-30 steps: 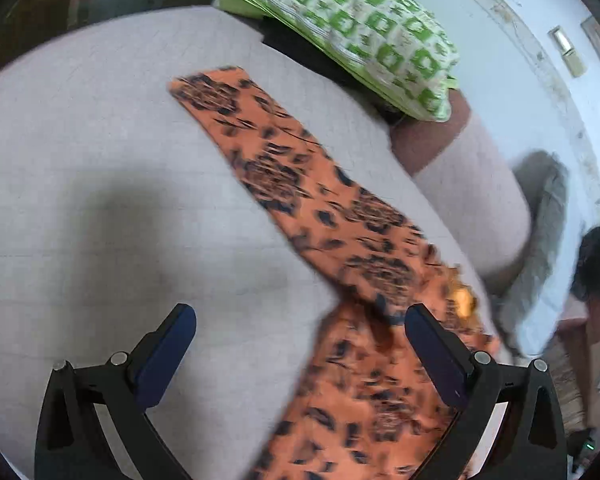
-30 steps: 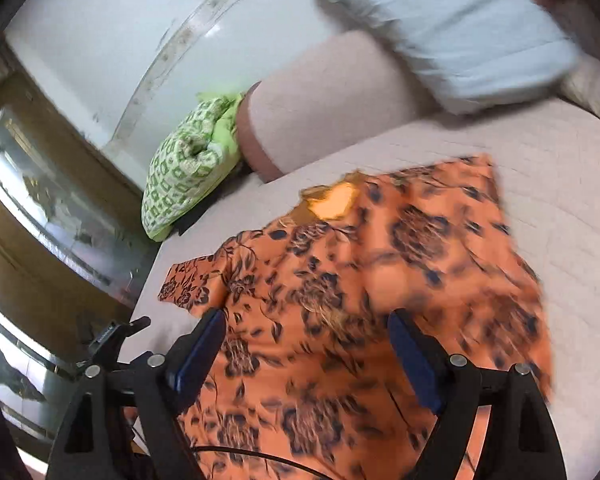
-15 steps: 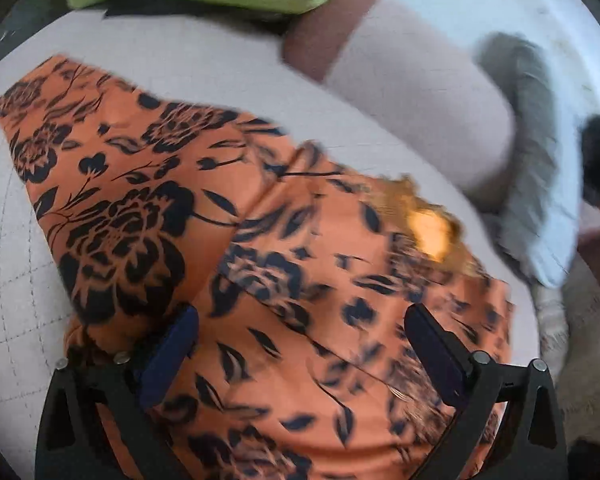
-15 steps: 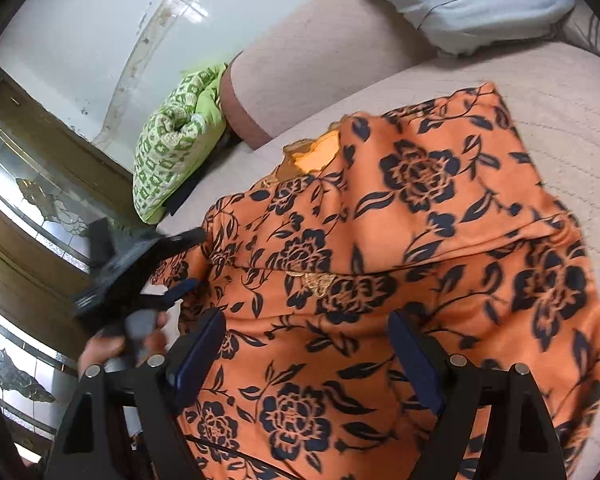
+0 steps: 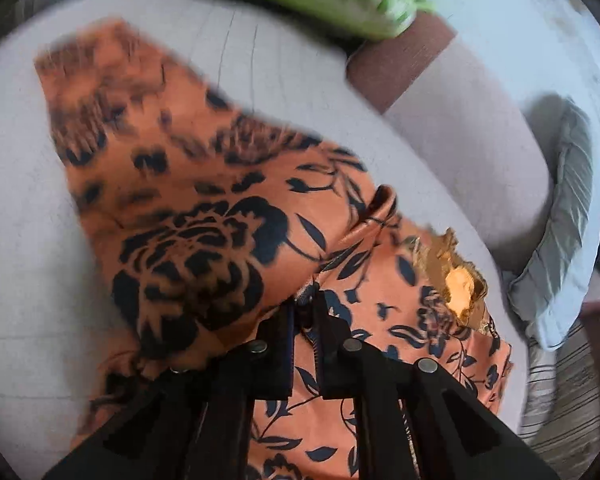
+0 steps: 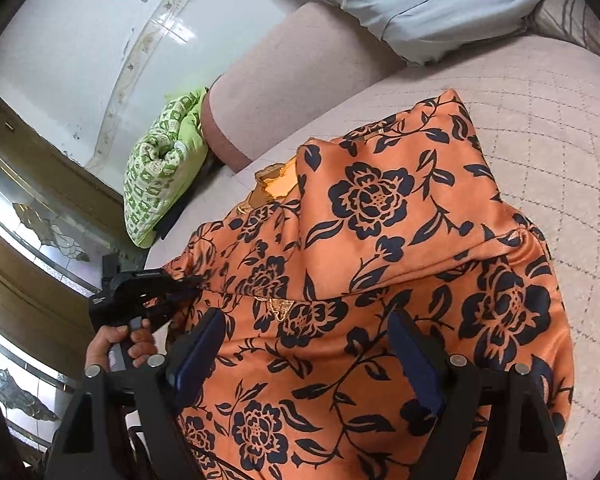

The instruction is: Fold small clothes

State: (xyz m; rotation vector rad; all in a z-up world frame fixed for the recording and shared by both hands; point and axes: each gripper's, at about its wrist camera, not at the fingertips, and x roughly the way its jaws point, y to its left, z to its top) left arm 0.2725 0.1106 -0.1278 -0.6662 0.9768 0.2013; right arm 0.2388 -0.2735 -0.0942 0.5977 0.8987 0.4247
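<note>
An orange garment (image 5: 204, 216) with a black flower print lies spread on the quilted pink cushion (image 6: 560, 140), its gold-trimmed neck (image 5: 460, 280) toward the back. The jaws of my left gripper (image 5: 306, 312) are closing on a raised fold of this cloth, and the pads press on it. From the right wrist view the left gripper (image 6: 188, 286) is pinching the garment's left edge, held by a hand (image 6: 116, 340). My right gripper (image 6: 304, 320) hovers over the garment (image 6: 380, 240), open, with cloth below its fingers but nothing clamped.
A green patterned pillow (image 6: 160, 168) leans at the back left beside the pink armrest (image 6: 300, 72). A pale blue pillow (image 6: 420, 0) lies on the rest at the back right. A glazed wooden door (image 6: 28, 220) stands to the left.
My left gripper moved in over the garment and went from wide open to pinched on a fold of it. My right gripper sank closer to the cloth and stayed open.
</note>
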